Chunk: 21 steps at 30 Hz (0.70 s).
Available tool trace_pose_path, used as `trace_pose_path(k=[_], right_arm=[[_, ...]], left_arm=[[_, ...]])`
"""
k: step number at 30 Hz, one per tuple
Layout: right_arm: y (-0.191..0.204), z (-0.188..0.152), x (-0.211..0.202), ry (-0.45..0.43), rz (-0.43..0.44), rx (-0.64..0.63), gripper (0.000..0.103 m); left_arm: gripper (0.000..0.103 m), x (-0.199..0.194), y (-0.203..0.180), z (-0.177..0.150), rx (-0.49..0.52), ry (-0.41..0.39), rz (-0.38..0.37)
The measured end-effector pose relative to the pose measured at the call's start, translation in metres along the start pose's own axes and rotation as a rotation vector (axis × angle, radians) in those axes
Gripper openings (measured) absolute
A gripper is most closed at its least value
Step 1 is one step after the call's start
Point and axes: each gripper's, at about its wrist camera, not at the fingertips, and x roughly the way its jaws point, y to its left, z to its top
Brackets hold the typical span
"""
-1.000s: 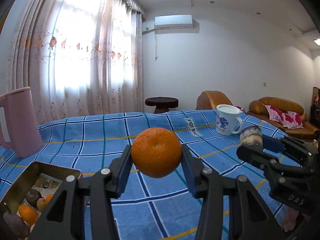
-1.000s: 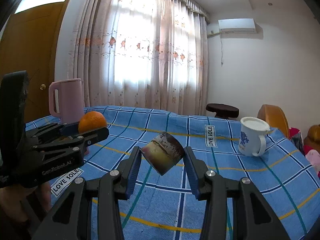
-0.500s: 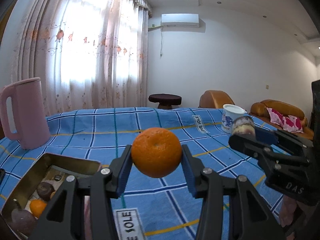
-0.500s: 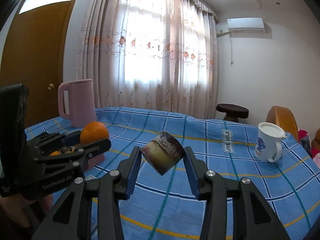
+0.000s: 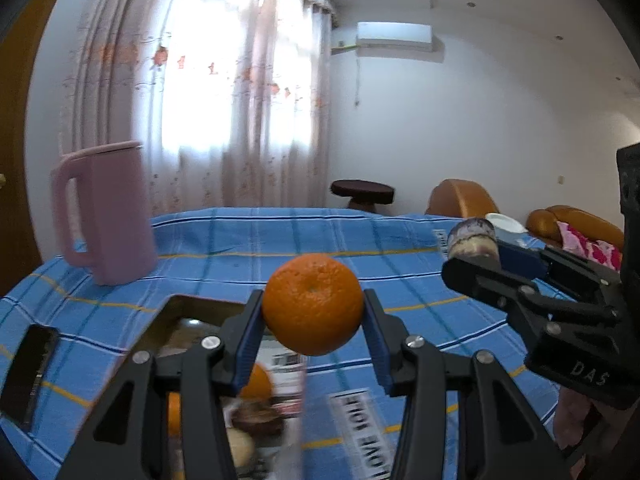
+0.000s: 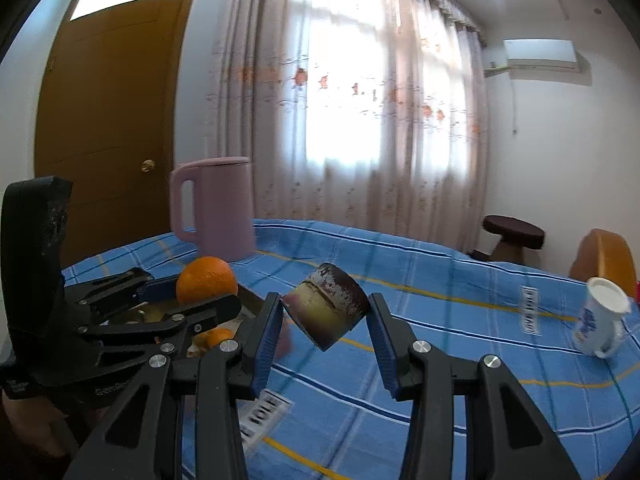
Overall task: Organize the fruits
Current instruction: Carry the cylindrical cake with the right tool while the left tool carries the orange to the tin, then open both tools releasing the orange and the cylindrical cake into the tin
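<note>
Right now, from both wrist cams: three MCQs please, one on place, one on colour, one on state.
1. Where does the pink jug stand?
A. on the blue checked cloth, beyond the metal tray
B. inside the tray
C. on the stool

2. What colour is the fruit in the left gripper?
A. green
B. orange
C. red

3. What is the right gripper doing?
A. open, holding nothing
B. resting on the cloth
C. shut on a dark, mottled fruit

Answers:
1 A, its base sits on the cloth past the tray.
2 B, an orange between the fingers.
3 C, both fingers press its sides, in the air.
</note>
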Motion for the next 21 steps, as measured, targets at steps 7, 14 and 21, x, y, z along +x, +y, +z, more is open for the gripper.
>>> trace_pose_path(k=[7,14,21], right_arm=[[0.042,0.004,0.027,0.032,0.098,-0.026,0.045],[0.083,-0.003,0.052,0.086,0.163,-0.085,0.045],[0.101,-0.015,0.068,0.143,0.179,-0.116,0.045]], left_arm=[[0.049,-0.013,0.048,-0.002,-0.034,0.027,0.099],[0.049,-0.015,0.082,-0.012,-0.071,0.064,0.146],[0.049,-0.010,0.096,-0.020,-0.089,0.104,0.148]])
